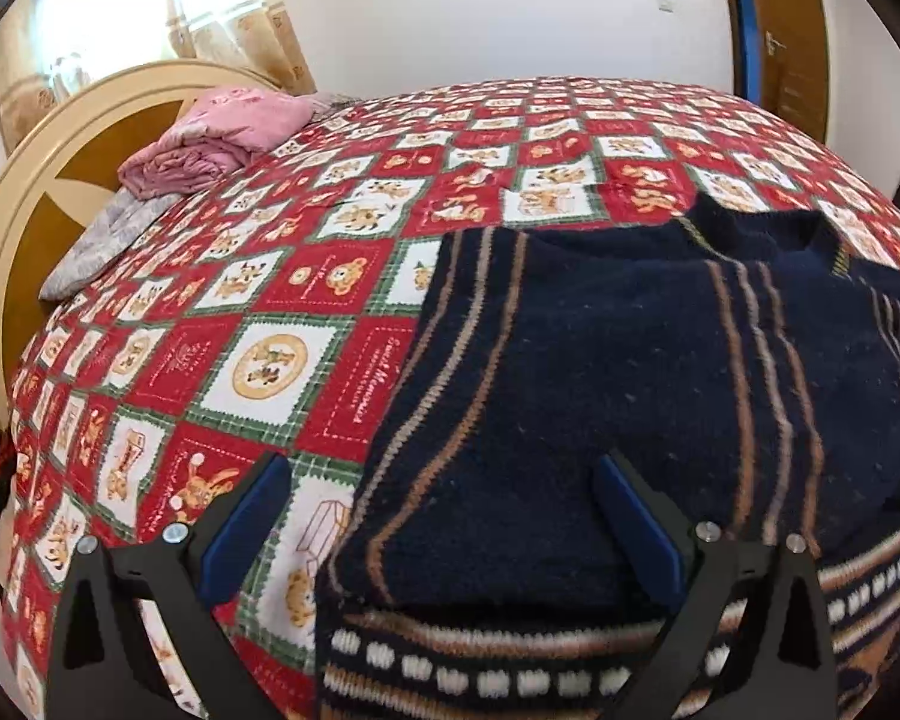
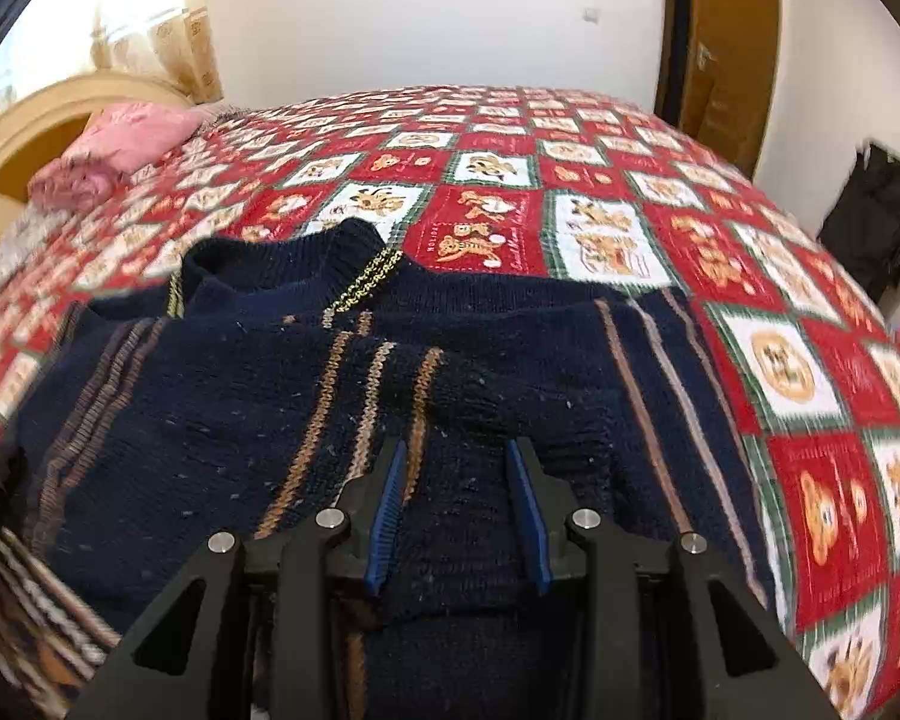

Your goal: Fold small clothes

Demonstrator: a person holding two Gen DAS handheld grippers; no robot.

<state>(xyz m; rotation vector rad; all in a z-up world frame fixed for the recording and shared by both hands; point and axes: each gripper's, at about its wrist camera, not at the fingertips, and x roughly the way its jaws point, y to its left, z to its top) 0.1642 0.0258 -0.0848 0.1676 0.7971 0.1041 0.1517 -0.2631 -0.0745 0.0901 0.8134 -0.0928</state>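
Note:
A navy knit sweater [image 1: 618, 360] with tan and white stripes lies on the bed, collar away from me, a sleeve folded across its front [image 2: 390, 384]. My left gripper [image 1: 444, 480] is open wide over the sweater's lower left edge, near the patterned hem band [image 1: 480, 654]. My right gripper [image 2: 456, 462] has its jaws part closed with a bunched fold of the sweater between the blue pads [image 2: 390, 498]; I cannot tell whether they pinch it.
A red, white and green bear-print quilt [image 1: 282, 360] covers the bed. A folded pink blanket [image 1: 210, 138] and grey cloth lie by the cream headboard [image 1: 48, 168]. A wooden door [image 2: 726, 48] and a black bag [image 2: 876, 228] stand at the right.

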